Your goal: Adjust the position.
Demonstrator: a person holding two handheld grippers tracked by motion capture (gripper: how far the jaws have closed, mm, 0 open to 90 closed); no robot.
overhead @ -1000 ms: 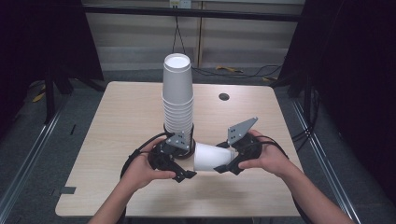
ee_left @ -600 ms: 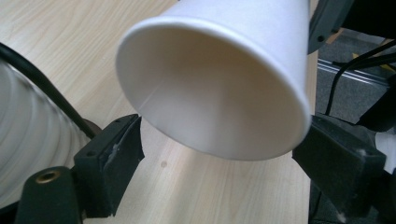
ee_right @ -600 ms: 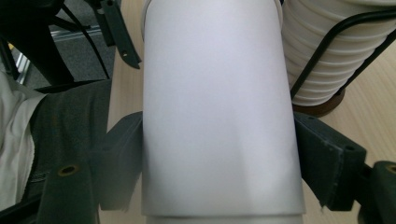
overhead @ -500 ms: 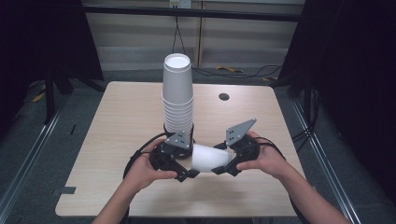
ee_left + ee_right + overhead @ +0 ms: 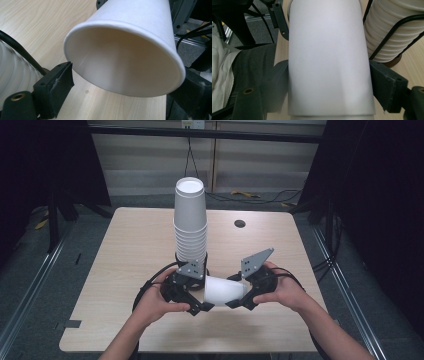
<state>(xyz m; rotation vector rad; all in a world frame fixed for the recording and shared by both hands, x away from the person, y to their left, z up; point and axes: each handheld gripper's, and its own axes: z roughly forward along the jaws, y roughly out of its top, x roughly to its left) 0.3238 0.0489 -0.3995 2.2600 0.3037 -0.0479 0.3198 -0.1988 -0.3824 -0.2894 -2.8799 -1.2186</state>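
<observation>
A single white paper cup (image 5: 225,291) lies on its side just above the table, between both hands. My right gripper (image 5: 329,75) is shut on the cup's body (image 5: 327,57), a pad pressing on each side. My left gripper (image 5: 127,77) faces the cup's open mouth (image 5: 130,50). Its jaws have just been opening and now stand on either side of the rim, slightly apart from it. In the high view the left gripper (image 5: 197,302) is at the wide end and the right gripper (image 5: 240,301) at the narrow end. A tall stack of upturned white cups (image 5: 190,220) rises right behind them.
The wooden table (image 5: 130,245) has a small dark hole (image 5: 240,224) at the back right. The cup stack (image 5: 392,32) stands close to the right gripper, with a black cable across it. Dark floor and metal rails surround the table.
The left gripper's jaws have spread apart from the cup's rim. Both hands and the cup stay where they were.
</observation>
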